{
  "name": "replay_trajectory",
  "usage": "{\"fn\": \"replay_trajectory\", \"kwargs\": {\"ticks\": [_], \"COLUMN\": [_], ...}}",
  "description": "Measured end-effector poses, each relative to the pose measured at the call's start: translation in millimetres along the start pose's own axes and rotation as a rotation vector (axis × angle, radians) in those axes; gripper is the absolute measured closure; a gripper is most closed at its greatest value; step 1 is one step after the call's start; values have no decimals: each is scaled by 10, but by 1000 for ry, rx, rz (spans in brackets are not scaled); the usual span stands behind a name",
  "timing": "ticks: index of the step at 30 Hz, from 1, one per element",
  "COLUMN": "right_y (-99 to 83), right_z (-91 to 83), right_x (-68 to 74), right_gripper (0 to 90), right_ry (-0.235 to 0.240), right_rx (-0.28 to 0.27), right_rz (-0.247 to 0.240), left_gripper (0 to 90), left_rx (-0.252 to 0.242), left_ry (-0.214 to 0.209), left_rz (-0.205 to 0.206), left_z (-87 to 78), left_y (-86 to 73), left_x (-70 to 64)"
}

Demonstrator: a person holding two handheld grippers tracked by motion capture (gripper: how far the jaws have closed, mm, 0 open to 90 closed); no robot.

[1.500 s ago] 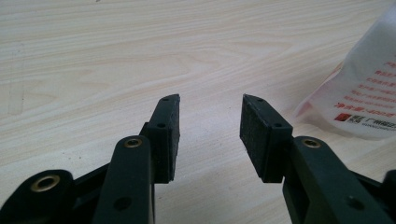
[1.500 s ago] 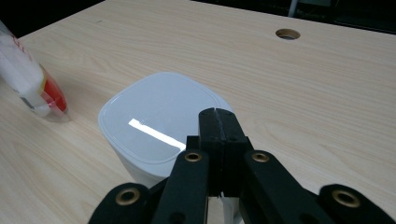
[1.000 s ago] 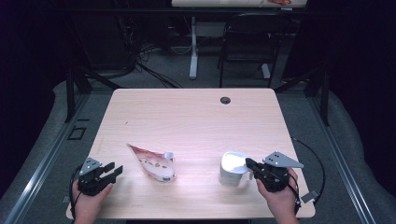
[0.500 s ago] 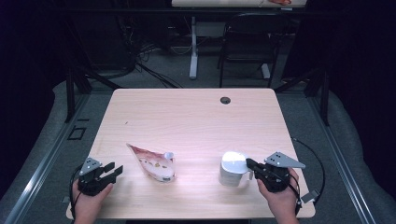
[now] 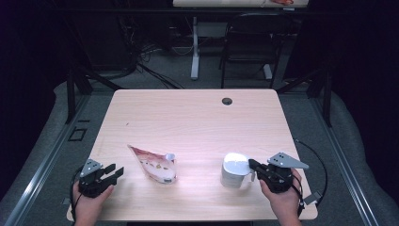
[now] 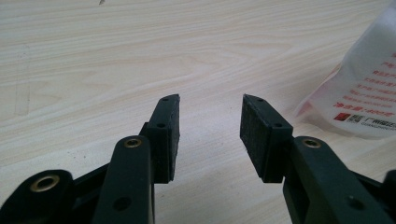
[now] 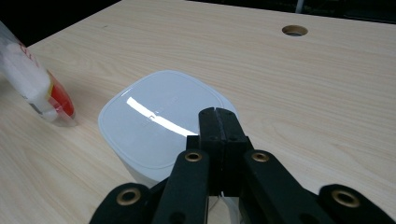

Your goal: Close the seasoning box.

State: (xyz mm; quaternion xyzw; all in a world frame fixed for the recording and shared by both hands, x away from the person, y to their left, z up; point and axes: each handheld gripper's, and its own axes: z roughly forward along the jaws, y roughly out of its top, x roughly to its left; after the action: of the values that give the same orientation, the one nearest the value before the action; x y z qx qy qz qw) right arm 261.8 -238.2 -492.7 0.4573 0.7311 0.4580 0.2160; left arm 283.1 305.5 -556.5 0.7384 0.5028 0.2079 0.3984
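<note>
A white lidded container [image 5: 235,169] stands on the wooden table [image 5: 197,122] at the front right. My right gripper [image 5: 251,164] is shut, its tips touching the container's right side just over the lid [image 7: 159,123]. Seen in the right gripper view, the jaws of that gripper [image 7: 217,113] meet with no gap; a thin white strip shows beneath them, and I cannot tell if it is pinched. A white and red plastic pouch [image 5: 156,165] lies at the front left. Left of the pouch, my left gripper [image 5: 116,172] rests open and holds nothing [image 6: 210,116]; the pouch's edge [image 6: 364,88] is to its right.
A round cable hole [image 5: 227,101] sits near the table's far edge. Beyond the table stand a dark chair [image 5: 249,52] and a desk leg on the floor. The pouch's red end [image 7: 44,93] lies to the left of the container.
My right gripper has shifted slightly to the right and towards the front edge beside the container. The left gripper and the pouch have not moved.
</note>
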Motion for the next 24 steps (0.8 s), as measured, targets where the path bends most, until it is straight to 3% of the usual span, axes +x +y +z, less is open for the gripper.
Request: {"fn": "replay_trajectory", "kwargs": {"ticks": [24], "right_y": [-22], "right_z": [-13], "right_x": [-68], "right_gripper": [900], "right_ry": [18], "right_rx": [-1], "right_rz": [48], "left_gripper": [581], "left_rx": [-1], "left_ry": [-1], "left_rz": [2], "left_z": [1], "left_y": [1], "left_x": [-1]}}
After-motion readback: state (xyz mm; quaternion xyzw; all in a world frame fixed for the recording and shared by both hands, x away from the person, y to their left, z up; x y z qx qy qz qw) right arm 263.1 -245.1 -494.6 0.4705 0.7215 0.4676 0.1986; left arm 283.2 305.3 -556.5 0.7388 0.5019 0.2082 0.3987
